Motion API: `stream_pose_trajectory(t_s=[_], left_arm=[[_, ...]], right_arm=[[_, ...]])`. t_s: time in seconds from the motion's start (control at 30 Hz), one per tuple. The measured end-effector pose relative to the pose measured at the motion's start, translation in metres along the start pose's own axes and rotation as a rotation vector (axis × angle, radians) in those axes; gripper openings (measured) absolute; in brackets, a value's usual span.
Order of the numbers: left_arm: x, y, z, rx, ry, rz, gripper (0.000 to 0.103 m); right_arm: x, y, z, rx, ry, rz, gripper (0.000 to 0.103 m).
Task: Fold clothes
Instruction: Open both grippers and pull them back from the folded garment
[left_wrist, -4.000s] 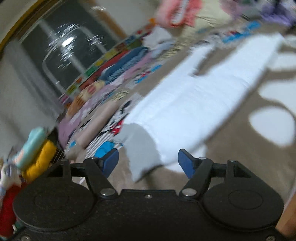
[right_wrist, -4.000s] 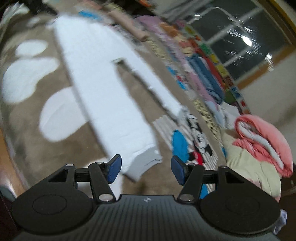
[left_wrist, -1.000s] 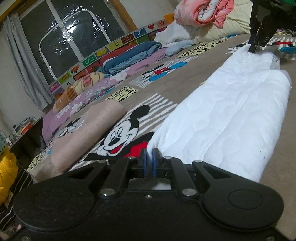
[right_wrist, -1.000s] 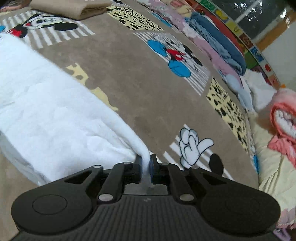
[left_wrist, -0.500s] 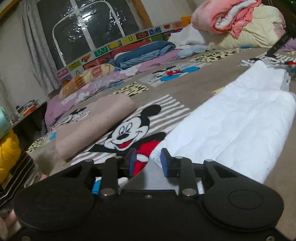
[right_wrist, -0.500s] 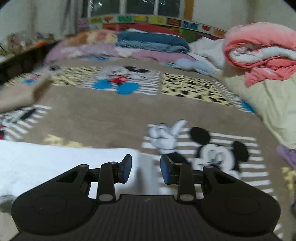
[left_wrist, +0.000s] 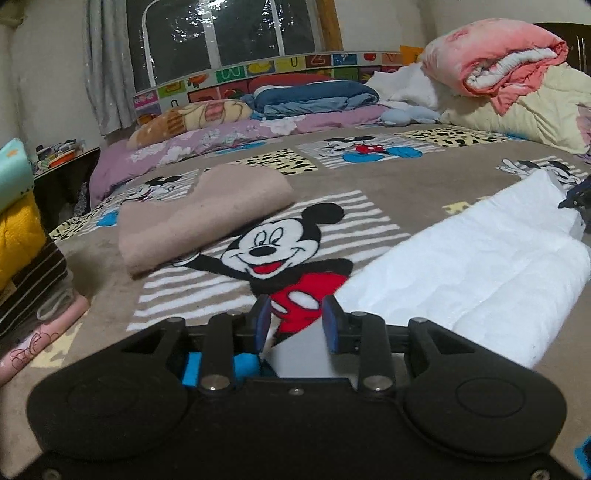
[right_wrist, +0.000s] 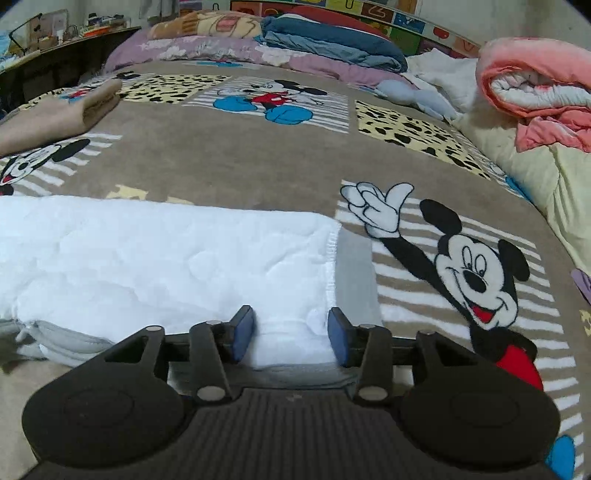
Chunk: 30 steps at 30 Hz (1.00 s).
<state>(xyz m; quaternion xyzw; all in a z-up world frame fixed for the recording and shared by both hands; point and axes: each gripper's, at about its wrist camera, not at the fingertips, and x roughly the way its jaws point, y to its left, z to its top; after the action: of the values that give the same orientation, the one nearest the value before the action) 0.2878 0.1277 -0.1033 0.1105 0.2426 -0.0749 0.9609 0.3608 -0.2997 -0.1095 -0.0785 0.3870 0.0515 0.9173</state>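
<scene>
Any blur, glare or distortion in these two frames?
Left wrist: sharp, strong fisheye bending at the edges, lamp glare on the dark window. Right wrist: sharp too, white garment slightly overexposed but its quilting is visible, Mickey blanket curves with the lens.

A brown blanket (left_wrist: 388, 184) printed with Mickey Mouse panels (left_wrist: 273, 251) and leopard-spot squares (right_wrist: 406, 129) covers the bed. Along the far edge lie a rolled blue quilt (left_wrist: 314, 96), a purple floral cover (left_wrist: 229, 138) and a pink quilt (left_wrist: 495, 55) bundled on top of a cream one (left_wrist: 535, 110). Behind them stand a colourful alphabet board (left_wrist: 258, 72), a dark window (left_wrist: 229, 33) and a grey curtain (left_wrist: 105, 62). At the left edge sits a yellow bundle (left_wrist: 16, 240) — possibly a fleece.
</scene>
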Motion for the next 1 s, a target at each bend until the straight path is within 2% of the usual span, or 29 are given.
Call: stream_pose_trajectory(t_s=[0.07, 0.2, 0.33, 0.43, 0.47, 0.6, 0.67, 0.77, 0.87, 0.93, 1.0], left_arm=[[-0.001, 0.0, -0.001, 0.001, 0.0, -0.001, 0.029], [-0.002, 0.0, 0.0, 0.0, -0.003, -0.001, 0.029], [-0.003, 0.004, 0.002, -0.017, -0.003, -0.011, 0.029], [-0.009, 0.006, 0.005, -0.05, -0.013, -0.053, 0.029], [-0.012, 0.006, 0.006, -0.057, -0.024, -0.075, 0.029], [-0.016, 0.001, 0.004, -0.087, -0.042, -0.221, 0.029], [-0.009, -0.006, 0.003, -0.108, -0.021, -0.283, 0.029], [0.005, -0.017, 0.002, -0.125, 0.022, -0.343, 0.029], [0.022, -0.03, 0.003, -0.118, 0.066, -0.327, 0.03], [0.024, -0.035, 0.004, -0.099, 0.076, -0.32, 0.03], [0.025, -0.04, 0.003, -0.08, 0.085, -0.314, 0.03]], right_arm=[[0.0, -0.002, 0.0, 0.011, 0.002, -0.006, 0.052], [0.001, -0.005, -0.001, 0.02, 0.008, -0.02, 0.053], [-0.001, 0.001, 0.004, 0.019, 0.024, -0.077, 0.053], [-0.011, 0.014, 0.011, -0.017, -0.019, -0.157, 0.05], [-0.017, 0.022, 0.014, -0.039, -0.056, -0.152, 0.049], [-0.029, 0.049, 0.026, -0.068, -0.141, -0.041, 0.046], [-0.03, 0.061, 0.032, -0.049, -0.171, 0.112, 0.046], [-0.022, 0.083, 0.039, -0.059, -0.153, 0.222, 0.046], [-0.007, 0.093, 0.04, -0.052, -0.118, 0.257, 0.046], [0.006, 0.09, 0.035, -0.049, -0.072, 0.204, 0.047], [0.011, 0.074, 0.026, -0.019, -0.072, 0.216, 0.046]])
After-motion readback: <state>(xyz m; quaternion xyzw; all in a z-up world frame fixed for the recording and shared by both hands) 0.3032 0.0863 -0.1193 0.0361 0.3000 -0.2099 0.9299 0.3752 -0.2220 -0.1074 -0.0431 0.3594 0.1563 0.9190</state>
